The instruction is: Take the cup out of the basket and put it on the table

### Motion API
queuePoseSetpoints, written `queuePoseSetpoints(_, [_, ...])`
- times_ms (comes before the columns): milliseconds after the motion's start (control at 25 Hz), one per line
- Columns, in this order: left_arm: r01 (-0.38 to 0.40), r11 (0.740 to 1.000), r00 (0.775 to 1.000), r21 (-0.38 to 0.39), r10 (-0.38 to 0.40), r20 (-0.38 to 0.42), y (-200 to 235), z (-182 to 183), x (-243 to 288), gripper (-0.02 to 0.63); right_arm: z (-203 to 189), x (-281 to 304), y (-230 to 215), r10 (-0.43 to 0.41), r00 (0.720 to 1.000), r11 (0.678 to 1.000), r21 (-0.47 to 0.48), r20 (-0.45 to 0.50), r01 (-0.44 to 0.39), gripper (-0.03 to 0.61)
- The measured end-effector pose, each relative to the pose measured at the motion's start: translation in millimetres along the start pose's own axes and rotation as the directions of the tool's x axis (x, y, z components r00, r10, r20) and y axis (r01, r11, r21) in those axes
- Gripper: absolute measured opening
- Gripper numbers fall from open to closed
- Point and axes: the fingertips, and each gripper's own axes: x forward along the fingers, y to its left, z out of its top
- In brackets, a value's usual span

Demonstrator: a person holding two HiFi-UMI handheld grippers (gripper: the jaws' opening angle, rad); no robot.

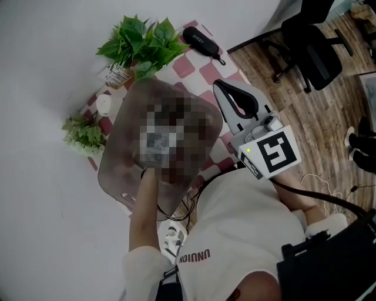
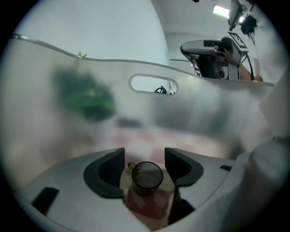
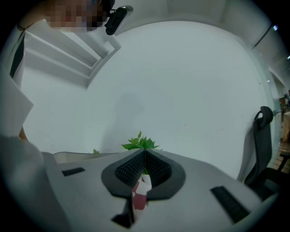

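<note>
I am reading soft, even indoor light in all three views, with only faint shadows. Both gripper views are bending toward a dark circular border (fisheye). The frosted basket wall (image 2: 204, 106) is blurring everything behind it; a ceiling lamp (image 2: 220, 11) is glaring.

Small dark translucent cup (image 2: 146, 175) rests inside the frosted plastic basket (image 2: 204, 104).

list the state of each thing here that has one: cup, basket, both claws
small dark see-through cup: inside the basket, between the left claw's jaws, not gripped
translucent grey plastic basket: standing on the red-and-white checked cloth, cup not yet taken out
left claw: open, reaching into the basket
right claw: shut, empty, outside the basket
</note>
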Motion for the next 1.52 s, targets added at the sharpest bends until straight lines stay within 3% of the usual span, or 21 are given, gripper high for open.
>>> queuePoseSetpoints(320, [0.049, 0.999, 0.999, -0.02, -0.049, 0.003, -11.5, -8.4, 9.4, 0.313, -2.2, 0.8, -2.5, -0.017, 1.0, 1.0, 0.004, -0.006, 0.017, 0.018])
queuePoseSetpoints(880, [0.016, 0.999, 0.999, 0.046, -0.015, -0.036, -4.5, -33.2, 21.5, 0.322, -5.6, 3.4, -0.7, -0.023, 1.0, 1.0, -0.007, -0.015, 0.023, 0.018])
queuePoseSetpoints(1520, [-0.003, 0.999, 0.999, 0.033, 0.004, -0.042, -9.6, -41.9, 31.3, 0.324, -6.4, 5.7, -3.6, -0.027, 0.999, 1.0, -0.014, -0.028, 0.027, 0.018])
